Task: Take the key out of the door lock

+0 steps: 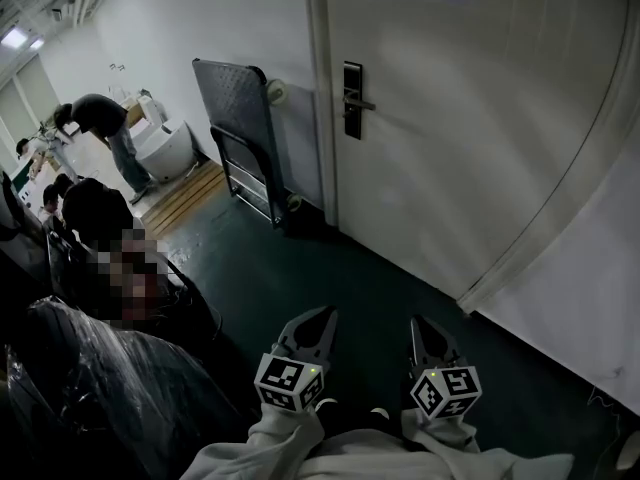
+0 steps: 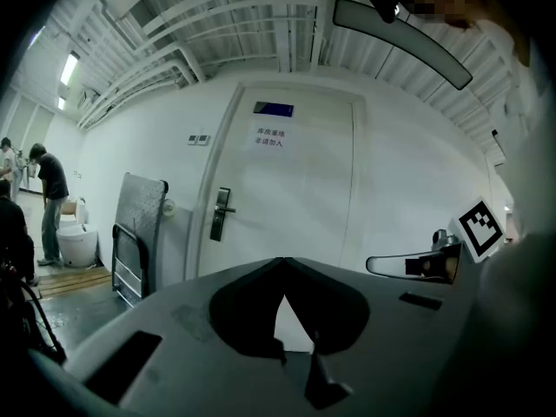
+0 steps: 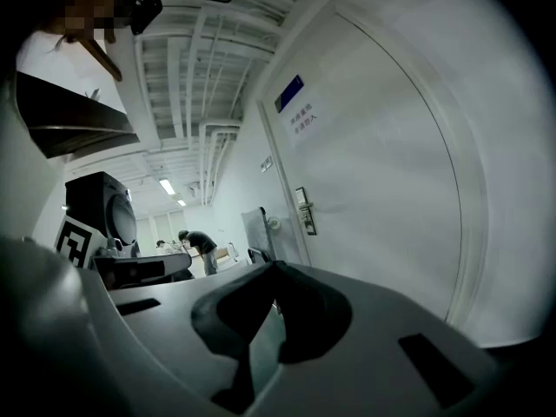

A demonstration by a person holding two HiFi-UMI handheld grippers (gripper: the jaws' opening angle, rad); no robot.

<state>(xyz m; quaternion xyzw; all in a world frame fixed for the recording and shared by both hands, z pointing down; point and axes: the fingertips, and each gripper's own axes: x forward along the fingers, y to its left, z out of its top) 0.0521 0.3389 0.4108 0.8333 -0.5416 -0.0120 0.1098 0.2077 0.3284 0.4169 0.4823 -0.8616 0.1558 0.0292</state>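
Ceiling strip lights (image 2: pixel 69 68) give dim, cool light; gripper views bend and darken at edges.

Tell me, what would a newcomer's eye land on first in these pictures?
The big white door fills the upper right of the head view, with a dark lock plate near its left edge. Left of it, a folded metal trolley stands against the wall. At the bottom, the left gripper and right gripper point toward the door, jaws shut and empty, well short of it.

Pale, perhaps white sleeves (image 1: pixel 300 448), dark pointed left gripper (image 1: pixel 326 314) and right gripper (image 1: pixel 414 324), black-and-white marker cubes (image 1: pixel 291 382)
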